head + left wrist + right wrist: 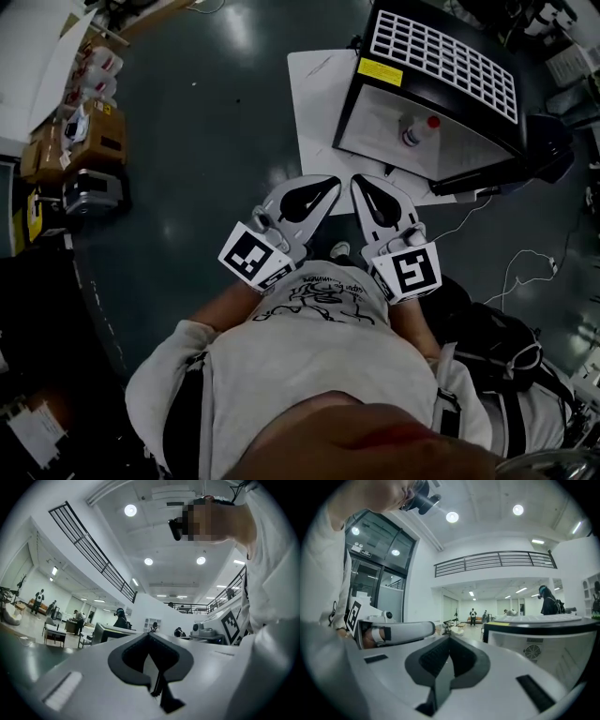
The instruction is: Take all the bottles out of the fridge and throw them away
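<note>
Two grippers [330, 184] [360, 184], one bottle [419, 130], one fridge [441, 56]

Workshop clutter on a dark floor [206, 159]
Cardboard boxes [94, 141] crowd the left edge, a white sheet [314, 103] lies flat farther ahead, and a thin white cable [525, 267] loops at right near a black bag [506, 342]; round ceiling lights [131, 510] glow overhead.

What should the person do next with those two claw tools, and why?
Probably move the right gripper forward toward the fridge and open its jaws. Both it and the left gripper are shut, empty and held close to the person's chest, while a red-capped bottle sits inside the fridge, untouched.
</note>
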A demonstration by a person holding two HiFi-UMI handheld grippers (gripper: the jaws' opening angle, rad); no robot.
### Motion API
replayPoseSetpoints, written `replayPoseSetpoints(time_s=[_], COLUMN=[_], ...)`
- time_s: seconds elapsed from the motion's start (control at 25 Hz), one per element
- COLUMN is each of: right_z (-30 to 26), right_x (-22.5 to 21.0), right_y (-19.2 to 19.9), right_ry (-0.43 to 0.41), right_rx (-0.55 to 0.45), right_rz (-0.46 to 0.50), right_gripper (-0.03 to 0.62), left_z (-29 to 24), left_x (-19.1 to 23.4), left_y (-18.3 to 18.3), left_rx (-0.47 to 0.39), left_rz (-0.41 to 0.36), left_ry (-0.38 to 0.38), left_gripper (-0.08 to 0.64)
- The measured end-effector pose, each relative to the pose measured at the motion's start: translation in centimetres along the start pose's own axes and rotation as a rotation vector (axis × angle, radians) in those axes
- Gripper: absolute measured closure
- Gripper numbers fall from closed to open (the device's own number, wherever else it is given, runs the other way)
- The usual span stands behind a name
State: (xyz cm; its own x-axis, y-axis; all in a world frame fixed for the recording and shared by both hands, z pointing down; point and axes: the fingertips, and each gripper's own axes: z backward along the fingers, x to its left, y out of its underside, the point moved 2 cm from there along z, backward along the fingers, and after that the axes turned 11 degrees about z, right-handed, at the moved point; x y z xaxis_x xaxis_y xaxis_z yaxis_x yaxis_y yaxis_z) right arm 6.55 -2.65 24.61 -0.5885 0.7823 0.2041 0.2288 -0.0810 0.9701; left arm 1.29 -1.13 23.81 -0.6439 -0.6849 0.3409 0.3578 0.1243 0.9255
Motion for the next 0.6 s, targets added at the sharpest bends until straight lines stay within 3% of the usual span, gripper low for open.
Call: replayPoseSetpoints(time_s=[0.6], right_z=[7.7], right_x=[-7.2], right_y=[3.8], right_ry=[0.189], right_rx=[0.043], right_rz=[-0.033], right_gripper=[0.583], left_z=[-8.2], left_x=[-5.0], left_y=[4.1], left_rx=[0.08], left_rz=[0.008], left_ry=[0.135], left_gripper=[0.551])
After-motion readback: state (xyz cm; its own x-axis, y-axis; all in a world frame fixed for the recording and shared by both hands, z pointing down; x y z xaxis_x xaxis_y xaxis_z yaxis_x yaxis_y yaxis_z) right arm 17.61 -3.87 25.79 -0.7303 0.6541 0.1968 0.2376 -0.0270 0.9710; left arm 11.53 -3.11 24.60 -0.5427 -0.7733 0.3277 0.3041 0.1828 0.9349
